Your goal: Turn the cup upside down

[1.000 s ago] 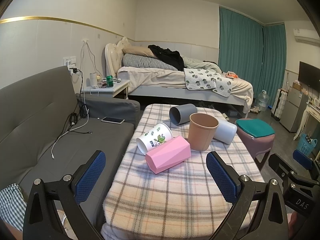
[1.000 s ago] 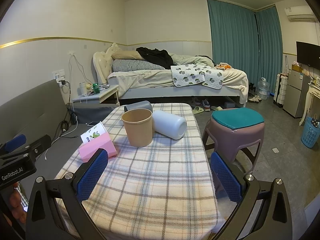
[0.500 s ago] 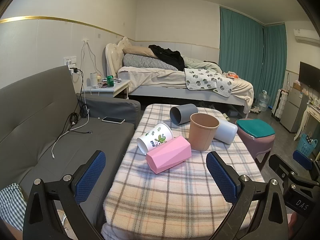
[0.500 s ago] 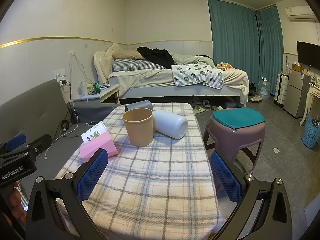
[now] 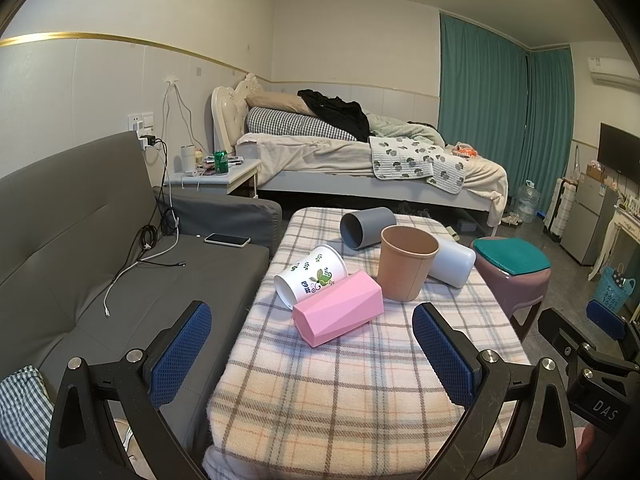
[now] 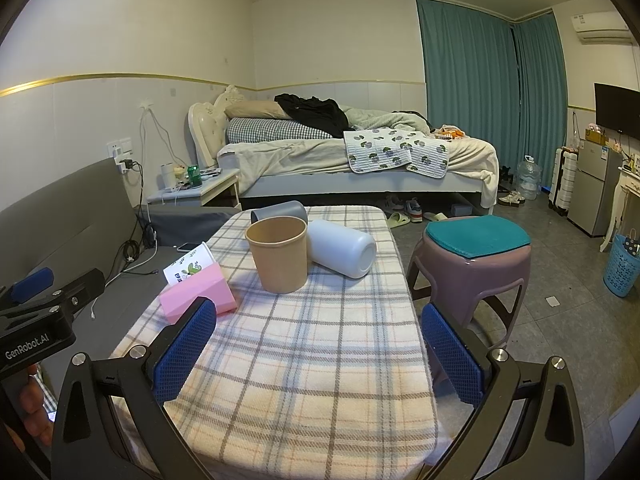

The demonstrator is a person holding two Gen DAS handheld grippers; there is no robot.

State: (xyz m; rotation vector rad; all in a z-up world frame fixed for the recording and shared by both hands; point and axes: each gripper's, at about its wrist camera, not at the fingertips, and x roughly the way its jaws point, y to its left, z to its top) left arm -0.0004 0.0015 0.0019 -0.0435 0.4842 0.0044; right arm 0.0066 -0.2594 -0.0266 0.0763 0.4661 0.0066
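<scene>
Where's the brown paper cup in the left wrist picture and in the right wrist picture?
Left wrist: the brown paper cup stands upright right of centre, beyond the pink box.
Right wrist: the brown paper cup stands upright left of centre, mid-table.
Shared landmark: the white cup lying on its side against the brown cup's right.

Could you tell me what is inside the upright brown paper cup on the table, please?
Only the bare inner wall of the brown paper cup shows; its bottom is hidden by the rim.
</scene>
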